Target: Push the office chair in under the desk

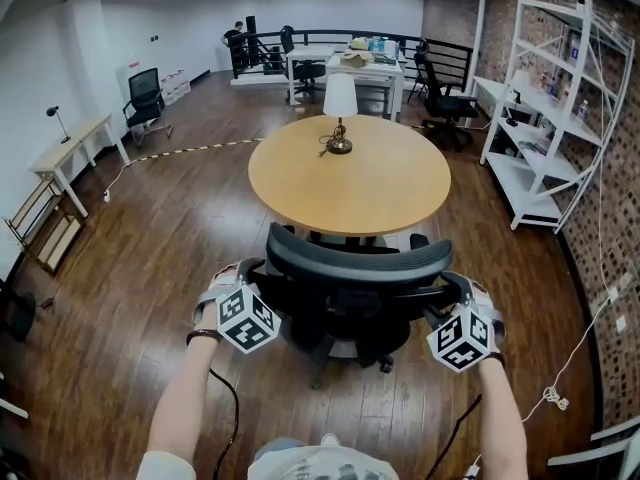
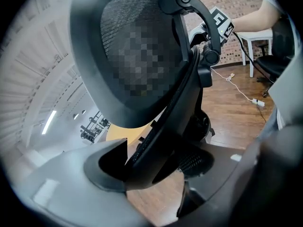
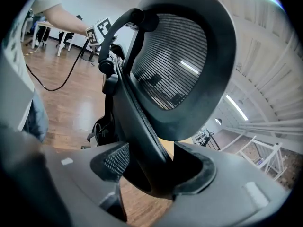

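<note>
Two arms reach forward and down. The left tongs are clamped on the left edge of the chair back, its black frame filling the gap between the jaws. The right tongs are closed the same way on the right edge, pads pressed to either side of the frame. The chair stands on the wood floor facing away from the person, its mesh back just beside the near edge of the round counter; how far the seat sits beneath cannot be told. A lamp stands at the counter's far side. White shelves line the brick wall at right.
</note>
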Demonstrator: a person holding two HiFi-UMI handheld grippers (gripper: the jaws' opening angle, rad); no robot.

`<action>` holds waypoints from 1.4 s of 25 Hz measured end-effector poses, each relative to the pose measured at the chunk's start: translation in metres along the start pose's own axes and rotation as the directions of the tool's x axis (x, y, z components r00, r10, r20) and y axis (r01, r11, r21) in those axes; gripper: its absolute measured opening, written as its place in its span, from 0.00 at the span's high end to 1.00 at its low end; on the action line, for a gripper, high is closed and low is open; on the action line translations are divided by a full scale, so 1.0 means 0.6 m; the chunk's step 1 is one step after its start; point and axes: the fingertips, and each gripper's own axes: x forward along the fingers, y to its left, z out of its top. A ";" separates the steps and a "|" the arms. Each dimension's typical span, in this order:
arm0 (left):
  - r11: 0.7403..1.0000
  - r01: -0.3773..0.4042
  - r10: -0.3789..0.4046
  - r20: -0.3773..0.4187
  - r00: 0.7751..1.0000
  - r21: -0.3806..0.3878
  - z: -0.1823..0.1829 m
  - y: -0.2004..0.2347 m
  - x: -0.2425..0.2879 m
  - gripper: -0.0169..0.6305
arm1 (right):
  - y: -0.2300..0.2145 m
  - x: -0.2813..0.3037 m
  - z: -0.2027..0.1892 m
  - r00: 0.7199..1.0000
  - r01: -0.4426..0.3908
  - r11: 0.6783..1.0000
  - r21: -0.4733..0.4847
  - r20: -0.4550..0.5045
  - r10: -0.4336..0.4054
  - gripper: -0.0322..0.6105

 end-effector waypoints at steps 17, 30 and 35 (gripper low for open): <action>0.987 -0.093 0.112 0.149 0.982 -0.132 0.014 -0.023 -0.107 0.48 | 0.038 -0.065 0.052 0.992 0.113 0.990 0.090 0.049 -0.117 0.50; 0.914 0.045 0.119 0.372 0.921 -0.403 0.033 -0.140 -0.302 0.92 | 0.175 -0.232 0.186 0.958 0.073 0.945 0.319 0.239 -0.155 0.73; 0.884 0.094 0.129 0.431 0.893 -0.458 0.033 -0.183 -0.363 0.94 | 0.226 -0.293 0.217 0.943 0.054 0.925 0.377 0.286 -0.172 0.79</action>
